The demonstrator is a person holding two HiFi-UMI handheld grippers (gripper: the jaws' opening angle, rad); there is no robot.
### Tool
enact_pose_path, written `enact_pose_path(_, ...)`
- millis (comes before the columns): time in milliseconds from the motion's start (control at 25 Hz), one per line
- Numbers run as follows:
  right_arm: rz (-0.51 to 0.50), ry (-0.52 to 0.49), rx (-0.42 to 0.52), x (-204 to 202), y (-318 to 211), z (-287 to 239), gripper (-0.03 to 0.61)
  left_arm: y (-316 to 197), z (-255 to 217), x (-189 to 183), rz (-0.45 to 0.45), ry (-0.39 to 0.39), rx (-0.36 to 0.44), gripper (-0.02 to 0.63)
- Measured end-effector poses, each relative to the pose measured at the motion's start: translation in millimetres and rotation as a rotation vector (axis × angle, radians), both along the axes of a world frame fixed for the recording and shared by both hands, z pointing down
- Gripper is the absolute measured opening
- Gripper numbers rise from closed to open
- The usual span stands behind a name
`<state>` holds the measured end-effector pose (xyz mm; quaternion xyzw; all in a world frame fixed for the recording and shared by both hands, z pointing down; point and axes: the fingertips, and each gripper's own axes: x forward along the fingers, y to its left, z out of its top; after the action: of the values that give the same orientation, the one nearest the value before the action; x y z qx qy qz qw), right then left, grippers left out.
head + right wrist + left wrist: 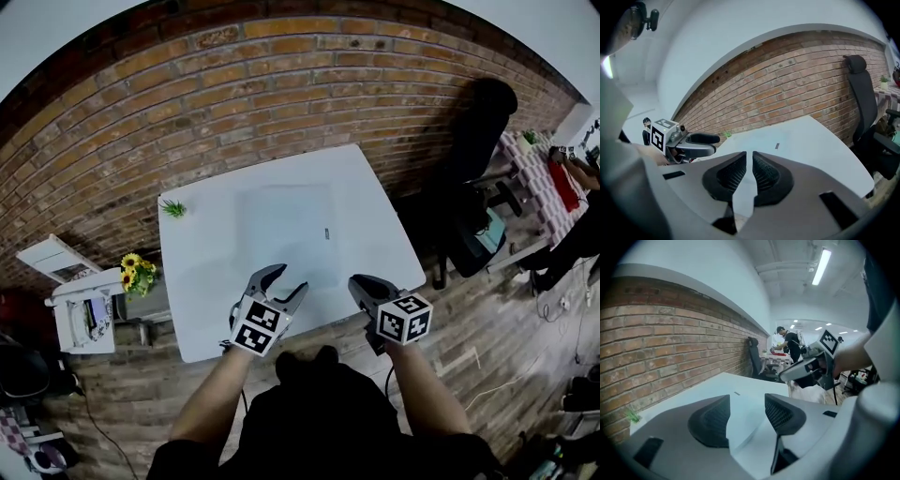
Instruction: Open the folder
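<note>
Both grippers hover at the near edge of the white square bench [202, 309]. Left gripper [289, 278]: jaws well apart, nothing between them but bare bench top. Right gripper [359, 283]: jaws all but together, just a thin slit, nothing held. The pale, flat rectangular folder [281, 225] lies mid-bench, ahead of both, a small dark tab [326, 232] at its right edge

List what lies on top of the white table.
A pale folder lies flat in the middle of the table, with a small green plant at the far left corner. The left hand-held gripper and right hand-held gripper cover part of the near edge.
</note>
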<state>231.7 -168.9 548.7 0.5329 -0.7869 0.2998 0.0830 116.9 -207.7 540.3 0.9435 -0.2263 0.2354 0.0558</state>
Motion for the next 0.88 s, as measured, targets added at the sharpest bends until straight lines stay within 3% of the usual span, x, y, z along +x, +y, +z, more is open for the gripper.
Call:
enact_pose_path(160, 0.008, 0.030, -0.057, -0.4, -15.0, 25.3, 0.063, 7.4, 21.5, 18.6, 0.115, -0.085, 0.024, 0.264)
enact_pose_path(360, 0.001, 0.033, -0.119, 3.6, -19.0, 50.2, 0.063, 13.1, 49.1, 37.4, 0.156, -0.155, 0.002, 0.325)
enact_pose_path(600, -0.008, -0.003, -0.136, 10.4, -15.9, 58.0, 0.063, 16.1, 86.8, 61.0, 0.255, -0.310, 0.026, 0.354)
enact_pose_path(880, -0.023, -0.035, -0.151, 19.1, -20.5, 67.1, 0.061, 12.0, 112.6, 73.2, 0.303, -0.451, 0.069, 0.356)
